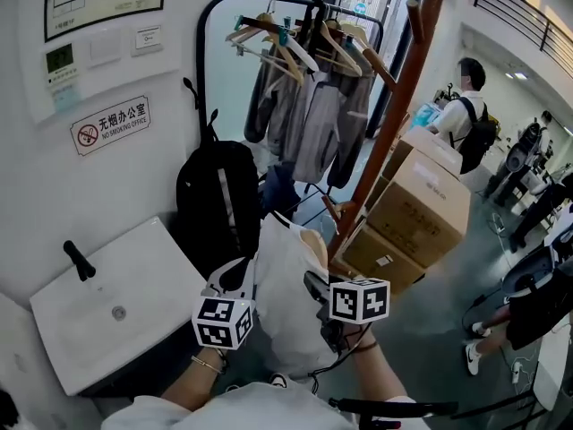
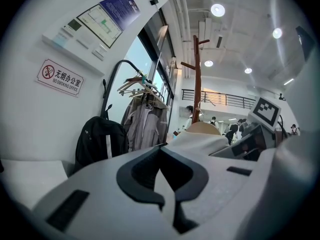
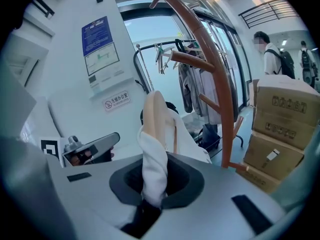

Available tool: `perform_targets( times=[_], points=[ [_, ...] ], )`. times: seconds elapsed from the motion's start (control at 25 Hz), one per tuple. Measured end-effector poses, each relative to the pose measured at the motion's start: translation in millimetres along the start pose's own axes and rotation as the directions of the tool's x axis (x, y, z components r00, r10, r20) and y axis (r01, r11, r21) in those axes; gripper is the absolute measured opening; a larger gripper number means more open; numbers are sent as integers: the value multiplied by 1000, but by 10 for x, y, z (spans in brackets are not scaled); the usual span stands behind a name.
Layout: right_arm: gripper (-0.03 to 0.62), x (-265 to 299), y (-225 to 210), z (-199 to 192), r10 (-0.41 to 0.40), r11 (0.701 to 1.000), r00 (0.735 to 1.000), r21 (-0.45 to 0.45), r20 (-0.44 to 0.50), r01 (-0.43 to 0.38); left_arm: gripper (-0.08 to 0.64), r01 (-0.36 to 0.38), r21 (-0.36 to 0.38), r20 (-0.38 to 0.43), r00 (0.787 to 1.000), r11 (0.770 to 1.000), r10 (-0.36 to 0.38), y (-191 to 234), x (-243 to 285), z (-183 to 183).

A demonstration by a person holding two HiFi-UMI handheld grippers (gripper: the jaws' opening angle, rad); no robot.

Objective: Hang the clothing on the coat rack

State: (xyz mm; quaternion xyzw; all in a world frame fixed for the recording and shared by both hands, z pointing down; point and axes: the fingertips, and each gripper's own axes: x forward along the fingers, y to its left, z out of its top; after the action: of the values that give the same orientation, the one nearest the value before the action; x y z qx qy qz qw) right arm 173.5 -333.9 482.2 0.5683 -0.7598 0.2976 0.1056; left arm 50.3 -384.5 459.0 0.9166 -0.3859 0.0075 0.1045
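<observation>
Both grippers hold the white clothing [image 1: 286, 316] low in the middle of the head view. It is not on the coat rack [image 1: 400, 92] yet — that is the brown pole slanting up toward the upper right. The right gripper [image 3: 154, 191] is clamped tight on a bunched white fold. The left gripper [image 2: 164, 171] has its jaws squeezed together on the cloth's edge. A black backpack [image 1: 218, 200] leans by the wall, left of center.
</observation>
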Motion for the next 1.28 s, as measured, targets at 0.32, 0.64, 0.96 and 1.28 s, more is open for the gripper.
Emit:
perform_targets(
  times=[0.32,0.64,0.96,1.28],
  points=[
    [41,-164,144,316,48,999,999,-16,4,-48,8,3,1,13,1000,1000,-3,6,35,82],
    [41,-320,321,572,99,995,995,-4,14,-99,8,7,-5,23,1000,1000,-7,-10,15,96],
    [41,-469,457,807,129,992,992,-12,12,-129,8,-21,-3,43,999,1000,21,63,-43,199],
    [41,-597,570,1055,148,988,989,-39,23,-147,8,-26,-3,58,998,1000,27,78,-80,260]
  ],
)
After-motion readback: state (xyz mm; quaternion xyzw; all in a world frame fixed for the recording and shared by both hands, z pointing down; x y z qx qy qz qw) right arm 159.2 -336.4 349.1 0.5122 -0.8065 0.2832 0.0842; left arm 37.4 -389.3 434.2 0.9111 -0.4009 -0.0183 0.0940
